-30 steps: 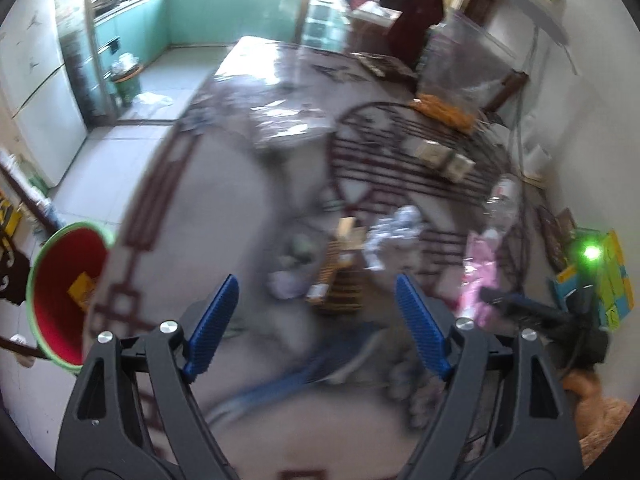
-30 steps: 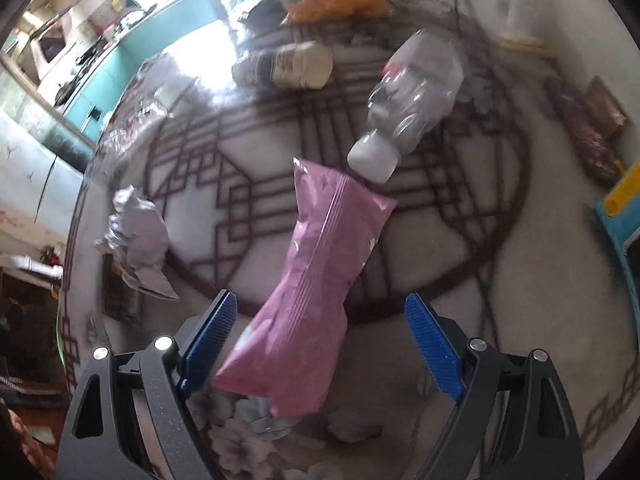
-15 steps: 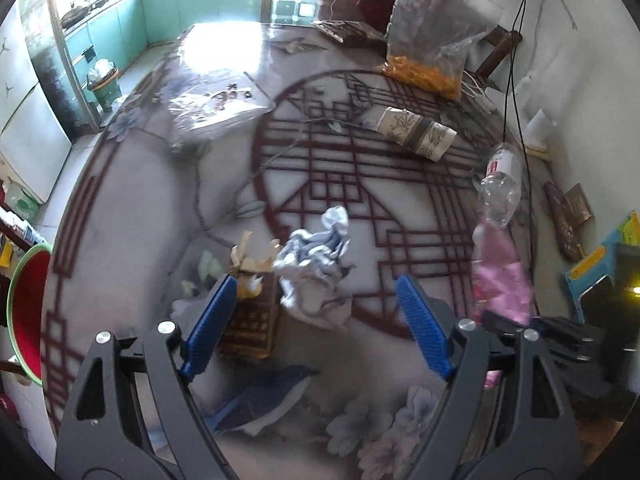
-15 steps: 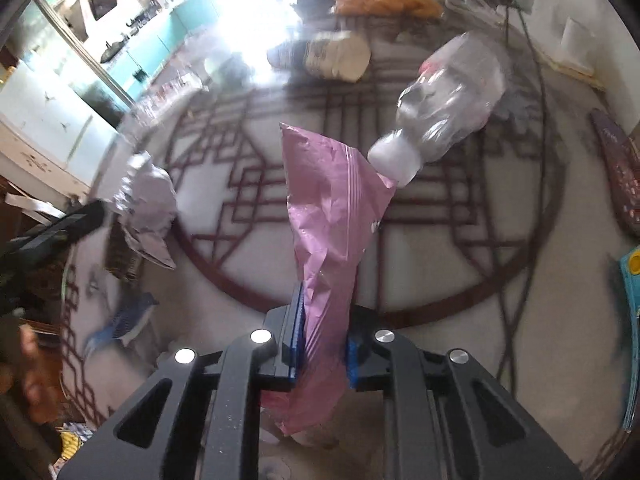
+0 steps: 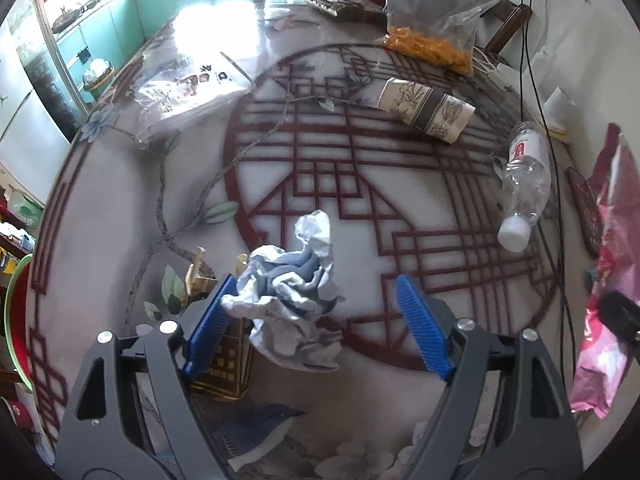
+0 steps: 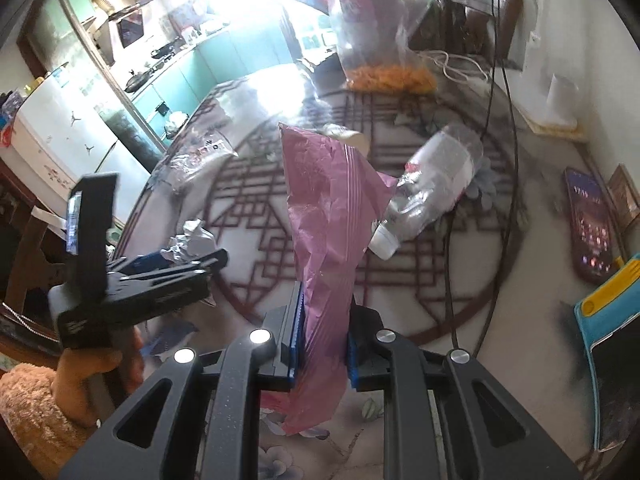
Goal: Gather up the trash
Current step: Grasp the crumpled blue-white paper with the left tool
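The left gripper (image 5: 316, 328) stands fairly wide, its jaws have just been closing a little, and the paper ball (image 5: 294, 300) lies between them on the table (image 5: 120, 208). The ball sits nearer the left pad, about touching it, with a clear gap to the right pad, so the pads do not yet press on it. It is a crumpled lump, a bit longer along the line away from the gripper, and it lies straight ahead of this gripper, so the left hand is the nearer one for it. The likely next move is to close on the ball, perhaps after a small shift to centre it. Just left of the ball is a small brown box (image 5: 218, 356), partly behind the left finger, which could be caught too. The right gripper (image 6: 322, 340) is clamped on the pink bag (image 6: 332, 232), held upright and clear of the table. Right of the ball, well apart, lies a plastic bottle (image 5: 524, 184) with its cap toward the camera; beyond the ball lies a paper cup (image 5: 426, 110) on its side. The table is round, glossy, with a dark red lattice pattern. Far behind are teal kitchen cabinets (image 5: 100, 32) and bright window light.
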Demonstrator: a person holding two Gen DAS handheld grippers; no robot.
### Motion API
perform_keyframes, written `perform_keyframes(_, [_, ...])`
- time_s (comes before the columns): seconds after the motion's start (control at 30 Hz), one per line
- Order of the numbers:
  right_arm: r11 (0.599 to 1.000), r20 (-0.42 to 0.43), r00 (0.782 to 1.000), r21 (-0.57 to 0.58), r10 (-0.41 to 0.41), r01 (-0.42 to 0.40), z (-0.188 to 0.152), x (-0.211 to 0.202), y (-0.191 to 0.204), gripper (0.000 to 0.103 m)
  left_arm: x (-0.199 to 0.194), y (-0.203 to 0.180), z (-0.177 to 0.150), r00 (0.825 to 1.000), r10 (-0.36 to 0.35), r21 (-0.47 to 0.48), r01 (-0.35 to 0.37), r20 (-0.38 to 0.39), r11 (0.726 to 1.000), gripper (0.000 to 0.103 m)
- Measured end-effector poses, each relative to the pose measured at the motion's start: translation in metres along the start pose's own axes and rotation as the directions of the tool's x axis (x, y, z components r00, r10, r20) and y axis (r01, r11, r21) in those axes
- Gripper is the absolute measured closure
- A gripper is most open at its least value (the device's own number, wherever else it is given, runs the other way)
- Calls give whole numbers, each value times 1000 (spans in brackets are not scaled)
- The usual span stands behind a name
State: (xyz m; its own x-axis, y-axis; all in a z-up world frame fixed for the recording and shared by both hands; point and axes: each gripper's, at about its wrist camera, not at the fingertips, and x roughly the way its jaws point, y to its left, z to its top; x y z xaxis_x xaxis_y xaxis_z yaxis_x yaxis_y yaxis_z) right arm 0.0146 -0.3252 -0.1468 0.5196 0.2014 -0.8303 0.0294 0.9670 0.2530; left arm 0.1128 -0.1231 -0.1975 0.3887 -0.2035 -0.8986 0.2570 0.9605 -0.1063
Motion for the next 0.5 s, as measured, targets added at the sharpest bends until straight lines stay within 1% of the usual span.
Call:
perform_keyframes(0.03, [1000,1,1000,-1,2,-2,0,0,0,86,0,-1,0,1000,-3,2,3,1,1000,37])
perform_keyframes(0.07, [1000,1,1000,-2,3,-3,0,-1,1,86,0,-1,0,1000,-7,5,7,1,1000,47])
perform_keyframes(0.1, [1000,0,1000,-3,4,-4,2,2,2,86,0,-2,0,1000,-13,10,13,-1,1000,53])
perform_keyframes(0.13, [1000,1,1000,-4,5,-5,3,3,3,86,0,-2,-1,1000,-20,16,20,-6,1000,62])
perform_keyframes(0.17, [1000,3,1000,-7,7,-7,3,3,5,86,-1,-2,-1,1000,-22,20,22,-3,1000,64])
perform_keyframes(0.23, [1000,6,1000,-18,7,-7,5,3,9,86,-9,-1,-2,1000,-18,16,18,14,1000,65])
perform_keyframes(0.37, [999,23,1000,-37,21,-20,12,2,17,86,-39,4,-5,996,-33,-5,34,79,999,65])
perform_keyframes(0.43, [999,37,999,-46,29,-27,16,1,21,86,-59,7,-6,993,-46,-20,49,109,999,65])
perform_keyframes(0.5, [998,70,997,-59,31,-27,21,-5,28,86,-77,13,-7,991,-73,-59,80,113,995,65])
